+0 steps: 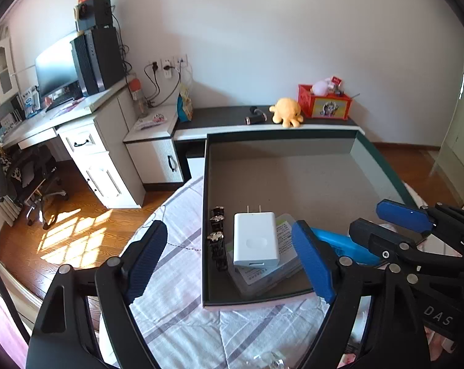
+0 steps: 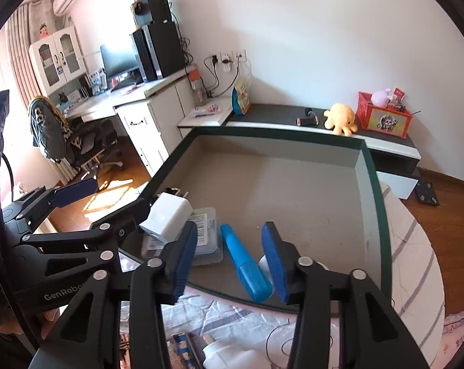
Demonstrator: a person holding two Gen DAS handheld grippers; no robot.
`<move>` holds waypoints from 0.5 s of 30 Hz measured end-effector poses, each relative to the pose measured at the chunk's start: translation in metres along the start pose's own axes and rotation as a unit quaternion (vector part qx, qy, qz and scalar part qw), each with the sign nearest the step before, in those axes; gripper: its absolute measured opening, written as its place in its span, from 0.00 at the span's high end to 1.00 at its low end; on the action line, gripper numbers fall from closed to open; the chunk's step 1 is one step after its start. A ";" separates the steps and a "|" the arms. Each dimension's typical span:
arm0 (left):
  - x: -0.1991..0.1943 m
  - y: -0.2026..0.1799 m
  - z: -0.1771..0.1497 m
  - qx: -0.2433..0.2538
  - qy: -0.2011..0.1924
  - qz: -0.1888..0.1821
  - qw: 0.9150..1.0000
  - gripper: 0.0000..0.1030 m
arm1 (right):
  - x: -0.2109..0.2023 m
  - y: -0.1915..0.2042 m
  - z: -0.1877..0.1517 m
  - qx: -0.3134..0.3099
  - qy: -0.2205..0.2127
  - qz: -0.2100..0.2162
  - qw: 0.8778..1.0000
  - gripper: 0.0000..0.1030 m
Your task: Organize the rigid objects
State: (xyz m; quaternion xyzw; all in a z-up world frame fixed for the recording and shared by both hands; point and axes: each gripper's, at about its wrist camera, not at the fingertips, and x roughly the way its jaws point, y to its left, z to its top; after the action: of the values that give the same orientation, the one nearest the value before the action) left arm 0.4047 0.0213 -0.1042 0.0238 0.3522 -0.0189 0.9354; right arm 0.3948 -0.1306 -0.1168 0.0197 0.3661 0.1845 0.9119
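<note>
A shallow dark-rimmed box (image 1: 205,184) (image 2: 374,184) lies on the bed. In it are a white plug charger (image 1: 255,238) (image 2: 167,215) on a clear plastic case (image 1: 281,264) (image 2: 207,240), a black watch (image 1: 217,240) at the left wall, and a blue oblong case (image 1: 342,243) (image 2: 245,264). My left gripper (image 1: 232,261) is open and empty over the box's near left corner. My right gripper (image 2: 232,261) is open, its fingers on either side of the blue case without gripping it; it also shows in the left wrist view (image 1: 388,224).
The bed has a striped sheet (image 1: 176,283) (image 2: 416,261). Small items (image 2: 201,350) lie on it near me. Behind stand a low shelf with a yellow plush (image 1: 286,111) (image 2: 340,118) and red crate (image 1: 324,101), a desk with computer (image 1: 96,58), and a chair (image 2: 78,141).
</note>
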 end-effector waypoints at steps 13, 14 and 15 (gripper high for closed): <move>-0.207 -0.008 -0.079 -0.021 -0.160 0.014 0.987 0.00 | -0.193 0.067 -0.074 -0.033 -0.179 -0.091 0.979 0.00; -0.219 -0.010 -0.087 -0.020 -0.168 0.015 0.985 0.00 | -0.204 0.071 -0.081 -0.034 -0.188 -0.097 0.977 0.00; -0.230 -0.014 -0.094 -0.018 -0.175 0.017 0.984 0.00 | -0.216 0.073 -0.087 -0.033 -0.198 -0.100 0.975 0.00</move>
State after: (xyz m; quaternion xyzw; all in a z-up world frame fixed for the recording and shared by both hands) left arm 0.1690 0.0175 -0.0233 0.0094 0.1825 -0.0007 0.9832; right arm 0.1689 -0.1471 -0.0257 -0.0111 0.1725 0.0968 0.9802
